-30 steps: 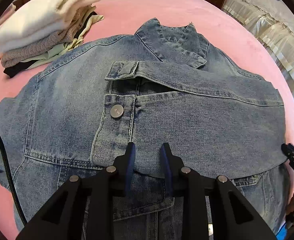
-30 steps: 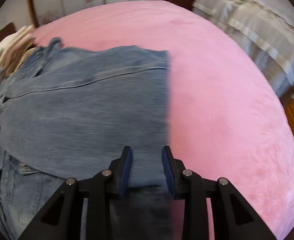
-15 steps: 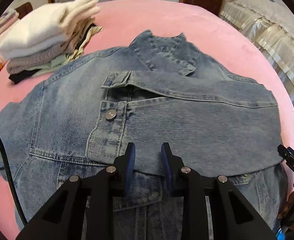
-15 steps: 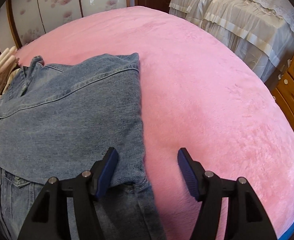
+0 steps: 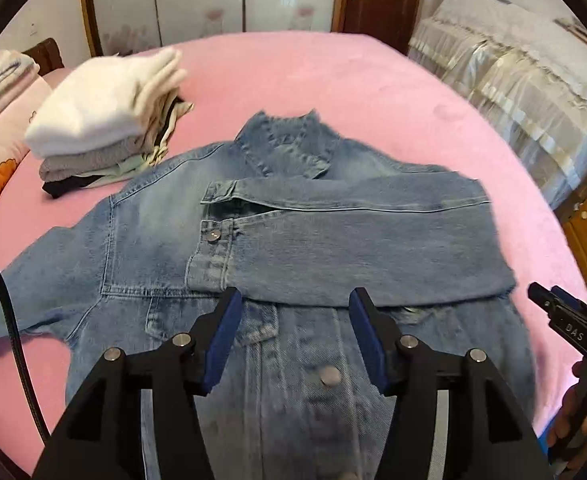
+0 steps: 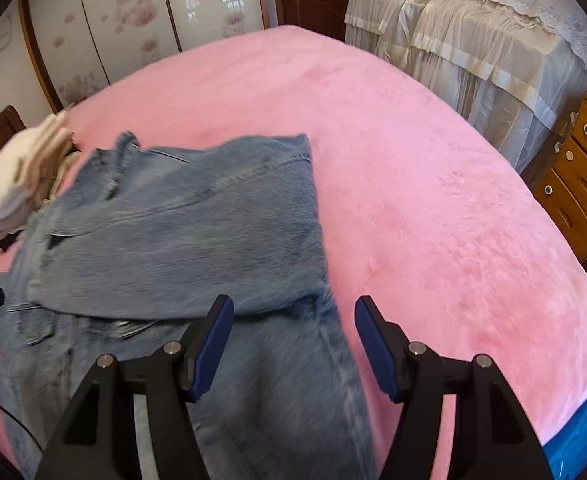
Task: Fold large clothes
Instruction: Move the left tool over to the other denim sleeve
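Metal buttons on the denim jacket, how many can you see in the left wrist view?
2: one button on the folded sleeve's cuff, another on the denim jacket front between the fingers. Others may be hidden or blurred.

The faded blue denim jacket (image 5: 277, 248) lies front side up, collar away from the camera, on the pink plush bed cover (image 5: 333, 80). One sleeve (image 5: 353, 260) is folded flat across the chest, cuff near the button placket. The opposite sleeve (image 5: 25, 300) lies extended sideways, unfolded.

black left gripper (image 5: 293, 320), blue pads (image 5: 223, 340), silver screws
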`<state>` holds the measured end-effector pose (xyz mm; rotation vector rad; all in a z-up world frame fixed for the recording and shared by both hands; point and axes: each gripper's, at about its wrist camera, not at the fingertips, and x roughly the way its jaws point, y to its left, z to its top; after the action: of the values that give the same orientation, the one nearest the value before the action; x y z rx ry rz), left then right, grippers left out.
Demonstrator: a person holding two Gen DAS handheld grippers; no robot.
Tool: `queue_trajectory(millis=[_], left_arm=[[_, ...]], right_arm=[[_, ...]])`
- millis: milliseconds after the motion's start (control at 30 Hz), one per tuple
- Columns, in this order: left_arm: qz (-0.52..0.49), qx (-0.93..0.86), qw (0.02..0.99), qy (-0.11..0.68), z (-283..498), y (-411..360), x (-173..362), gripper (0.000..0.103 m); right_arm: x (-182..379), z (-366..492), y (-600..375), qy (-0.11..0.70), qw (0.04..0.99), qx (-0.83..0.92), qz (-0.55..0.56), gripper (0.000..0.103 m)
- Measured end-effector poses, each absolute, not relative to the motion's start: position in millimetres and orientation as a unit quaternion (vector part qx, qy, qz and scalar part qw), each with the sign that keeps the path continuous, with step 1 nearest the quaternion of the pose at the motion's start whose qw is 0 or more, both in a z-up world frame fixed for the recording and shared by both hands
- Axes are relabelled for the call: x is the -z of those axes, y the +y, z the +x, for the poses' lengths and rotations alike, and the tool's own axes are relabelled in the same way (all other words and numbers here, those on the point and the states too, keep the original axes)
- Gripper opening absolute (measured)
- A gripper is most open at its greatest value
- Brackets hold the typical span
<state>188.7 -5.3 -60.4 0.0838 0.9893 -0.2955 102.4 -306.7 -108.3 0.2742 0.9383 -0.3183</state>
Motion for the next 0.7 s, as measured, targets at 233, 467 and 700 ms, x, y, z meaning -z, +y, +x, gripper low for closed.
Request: queue_trajectory(millis=[233, 467, 700], left_arm=[[0.061, 0.112, 0.874, 0.469, 132, 1, 32, 0.055], [0.02, 0.088, 0.877, 0.471, 91, 55, 9, 0.055], [0.018, 0.015, 0.891, 0.454, 71, 156, -18, 0.055]], right_arm=[[76, 69, -269, 0.453, 0.871, 0.115, 0.152, 0.063], [54, 42, -202, 0.454, 0.884, 0.058, 0.099, 0.063], [31, 38, -119, 0.435, 0.9, 0.003, 0.04, 0.063]])
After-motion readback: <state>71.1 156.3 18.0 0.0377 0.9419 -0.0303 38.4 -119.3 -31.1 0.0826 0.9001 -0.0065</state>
